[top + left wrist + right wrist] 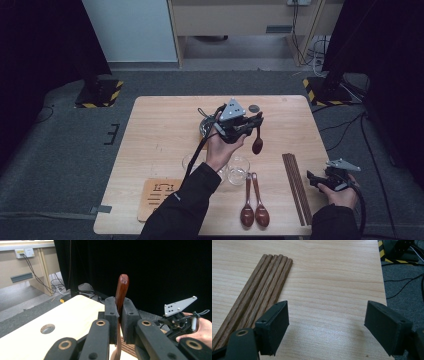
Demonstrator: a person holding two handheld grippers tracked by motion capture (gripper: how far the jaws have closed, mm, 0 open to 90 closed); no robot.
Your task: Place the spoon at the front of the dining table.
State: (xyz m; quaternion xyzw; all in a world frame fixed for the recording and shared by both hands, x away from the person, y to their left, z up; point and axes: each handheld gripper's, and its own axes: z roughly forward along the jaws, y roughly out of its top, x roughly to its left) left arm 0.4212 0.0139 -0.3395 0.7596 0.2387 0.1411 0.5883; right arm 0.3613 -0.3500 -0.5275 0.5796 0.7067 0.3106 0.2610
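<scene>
We see the left gripper (119, 315) raised above the light wooden table (160, 130) with its jaws closed tight on the handle of a dark brown wooden spoon (258, 141), while the right gripper (325, 332) rests wide open, empty, beside the brown wooden chopsticks (259, 290).

Both forearms wear dark sleeves. The left gripper (119, 315) is black, its linkage arms pinned with brass-ringed pivots, its flat rectangular pads (110, 312) set with small screws. A grey three-cornered plate tops it, and a black cable trails behind. The right gripper (325, 327) has matching black pads (274, 325).
</scene>
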